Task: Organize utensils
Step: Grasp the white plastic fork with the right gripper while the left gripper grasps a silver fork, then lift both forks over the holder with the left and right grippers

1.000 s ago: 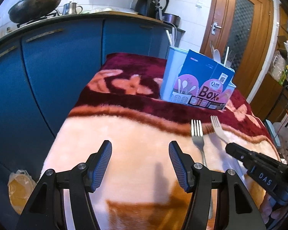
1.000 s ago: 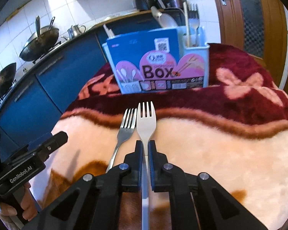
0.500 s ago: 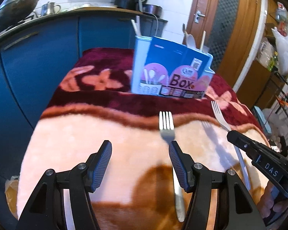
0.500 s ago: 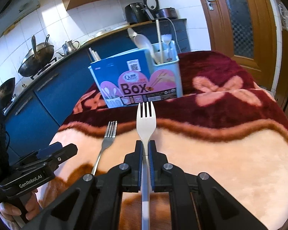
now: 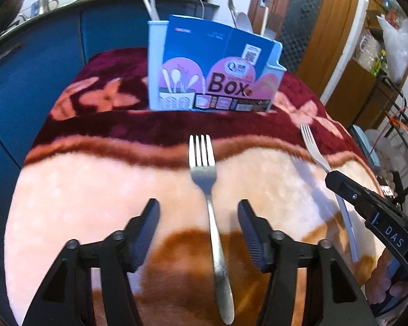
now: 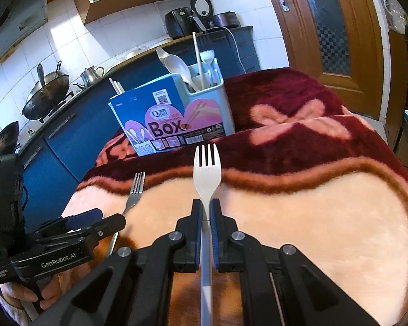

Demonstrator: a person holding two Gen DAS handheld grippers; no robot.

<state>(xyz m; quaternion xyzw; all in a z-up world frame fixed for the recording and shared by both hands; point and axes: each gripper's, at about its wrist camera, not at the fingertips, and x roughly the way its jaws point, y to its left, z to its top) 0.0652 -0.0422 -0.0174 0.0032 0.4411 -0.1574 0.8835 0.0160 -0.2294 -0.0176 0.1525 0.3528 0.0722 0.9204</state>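
Note:
A metal fork [image 5: 210, 206] lies on the blanket, tines toward the pale blue utensil holder [image 5: 212, 68]. My left gripper [image 5: 198, 217] is open, its fingers either side of the fork's neck, just above it. The metal fork also shows in the right wrist view [image 6: 134, 193]. My right gripper [image 6: 206, 212] is shut on a white plastic fork [image 6: 206, 174], held above the blanket and pointing at the holder [image 6: 176, 114]. The white fork also shows in the left wrist view [image 5: 317, 157]. The holder's right compartment holds several white utensils [image 6: 193, 68].
The table is covered by a plush maroon and cream blanket [image 6: 326, 203]. Blue kitchen cabinets [image 5: 40, 54] stand to the left. A wooden door [image 6: 340, 27] is at the right. Woks [image 6: 45, 92] sit on the counter behind.
My left gripper has swung right and forward until its open fingers straddle the metal fork. My right gripper has lifted the white fork higher and a little back from the holder.

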